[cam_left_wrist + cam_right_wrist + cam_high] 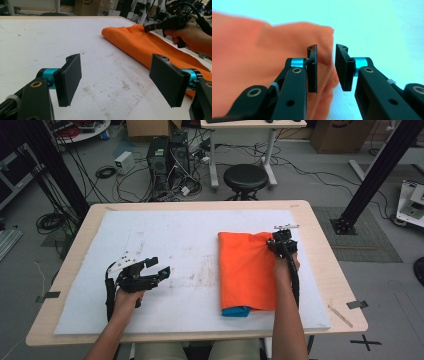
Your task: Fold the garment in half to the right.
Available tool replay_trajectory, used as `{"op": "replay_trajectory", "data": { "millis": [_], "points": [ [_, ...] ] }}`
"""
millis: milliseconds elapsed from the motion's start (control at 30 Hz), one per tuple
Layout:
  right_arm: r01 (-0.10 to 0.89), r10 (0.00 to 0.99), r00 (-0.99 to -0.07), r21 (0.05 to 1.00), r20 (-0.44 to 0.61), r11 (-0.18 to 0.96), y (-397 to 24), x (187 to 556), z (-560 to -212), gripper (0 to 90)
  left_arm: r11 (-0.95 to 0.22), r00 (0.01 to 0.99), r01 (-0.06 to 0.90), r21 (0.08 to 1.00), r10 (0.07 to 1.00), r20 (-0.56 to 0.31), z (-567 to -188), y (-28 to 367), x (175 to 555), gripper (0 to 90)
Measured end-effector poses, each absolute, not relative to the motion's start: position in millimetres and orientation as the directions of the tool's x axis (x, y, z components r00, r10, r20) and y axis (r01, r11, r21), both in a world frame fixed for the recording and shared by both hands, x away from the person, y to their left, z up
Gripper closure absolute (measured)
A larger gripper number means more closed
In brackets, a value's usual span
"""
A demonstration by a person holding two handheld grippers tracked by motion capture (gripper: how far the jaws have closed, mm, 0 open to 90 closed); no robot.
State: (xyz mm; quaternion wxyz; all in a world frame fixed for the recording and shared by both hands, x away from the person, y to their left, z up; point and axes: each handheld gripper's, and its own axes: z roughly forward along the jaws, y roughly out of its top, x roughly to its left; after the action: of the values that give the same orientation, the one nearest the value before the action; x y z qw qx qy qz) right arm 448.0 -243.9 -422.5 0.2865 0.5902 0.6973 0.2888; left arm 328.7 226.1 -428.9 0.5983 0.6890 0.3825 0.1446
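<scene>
Presently, the folded orange cloth (247, 270) lay flat on the white mat (165, 255) covering the counter (320, 270), to the right of the mat's centre, with a blue layer (235, 311) showing under its near edge. It appeared soft, light and limp; it would likely sag and unfold if lifted from one point, so the far right corner, where the layers meet, seemed the sound place to take hold. The right tool (281, 242) stood at that corner, its jaws partly closed with a gap remaining; in the right gripper view one pad lay against the fabric edge, the other stood off it, so no grip was confirmed. The left tool (150, 272) rested well left of the cloth, released, jaws wide and holding nothing. Nothing on the mat obstructed the cloth. Beyond the counter, away from the cloth, stood a black stool (245, 177), computer towers (167, 157) and loose cables.
</scene>
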Motion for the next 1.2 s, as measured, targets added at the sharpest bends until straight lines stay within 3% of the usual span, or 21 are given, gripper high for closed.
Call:
{"op": "replay_trajectory", "data": {
  "millis": [100,200,233,267,300,333,400,467,533,700,767,833,967,1100,1200],
  "points": [
    [0.636,0.991,-0.131,0.766,-0.015,0.095,-248.6,448.1,-419.1,56.3,0.007,0.664,0.355,0.935,0.702,-0.257,-428.8,226.3,329.2,26.0],
    [0.677,0.990,-0.138,0.727,-0.026,0.113,-247.2,454.9,-424.1,53.8,0.010,0.663,0.350,0.937,0.704,-0.255,-427.9,226.9,329.2,26.1],
    [0.689,0.991,-0.130,0.716,-0.030,0.112,-246.5,457.1,-426.6,57.6,0.009,0.663,0.349,0.937,0.704,-0.254,-427.6,227.4,329.2,26.1],
    [0.697,0.990,-0.137,0.707,-0.032,0.119,-246.7,458.6,-428.4,73.2,0.013,0.663,0.349,0.937,0.704,-0.256,-427.5,227.4,329.2,26.0],
    [0.696,0.989,-0.142,0.706,-0.043,0.131,-246.3,459.4,-429.3,82.3,0.012,0.664,0.349,0.937,0.702,-0.257,-427.4,227.9,329.2,26.0],
    [0.689,0.989,-0.137,0.712,-0.054,0.134,-246.1,459.7,-429.4,87.4,0.011,0.665,0.350,0.937,0.701,-0.257,-427.3,228.2,329.4,26.1],
    [0.689,0.991,-0.112,0.714,-0.069,0.128,-248.0,461.5,-430.5,88.5,0.011,0.664,0.349,0.937,0.702,-0.256,-427.1,228.7,329.9,26.0],
    [0.704,0.994,-0.095,0.703,-0.047,0.100,-250.2,463.7,-435.0,86.9,0.017,0.665,0.347,0.938,0.701,-0.258,-426.9,228.5,329.6,26.1],
    [0.700,0.996,-0.060,0.709,-0.069,0.091,-250.2,464.1,-435.2,69.7,0.011,0.666,0.348,0.938,0.700,-0.256,-426.3,229.0,329.1,26.1],
    [0.597,0.994,-0.069,0.794,-0.088,0.112,-249.0,456.2,-418.0,61.4,0.018,0.665,0.344,0.939,0.701,-0.257,-425.4,228.8,328.7,26.1],
    [0.584,0.988,-0.112,0.798,-0.104,0.150,-244.2,457.5,-413.0,61.9,0.017,0.667,0.344,0.939,0.700,-0.257,-425.3,228.4,328.7,26.0],
    [0.591,0.983,-0.176,0.794,-0.051,0.147,-239.8,462.9,-412.1,63.5,0.015,0.669,0.343,0.939,0.698,-0.256,-425.2,228.3,328.9,26.0],
    [0.658,0.974,-0.226,0.733,-0.030,0.176,-227.4,480.4,-421.0,63.4,0.013,0.669,0.345,0.939,0.697,-0.256,-425.1,228.2,328.5,26.1],
    [0.734,0.982,-0.186,0.660,-0.031,0.160,-226.9,494.0,-437.4,65.5,0.013,0.667,0.338,0.941,0.702,-0.250,-425.2,229.4,327.9,26.1],
    [0.729,0.991,-0.132,0.677,-0.003,0.099,-233.0,494.2,-438.3,71.1,0.012,0.670,0.330,0.944,0.702,-0.243,-424.6,230.9,326.6,26.1]
  ]
}}
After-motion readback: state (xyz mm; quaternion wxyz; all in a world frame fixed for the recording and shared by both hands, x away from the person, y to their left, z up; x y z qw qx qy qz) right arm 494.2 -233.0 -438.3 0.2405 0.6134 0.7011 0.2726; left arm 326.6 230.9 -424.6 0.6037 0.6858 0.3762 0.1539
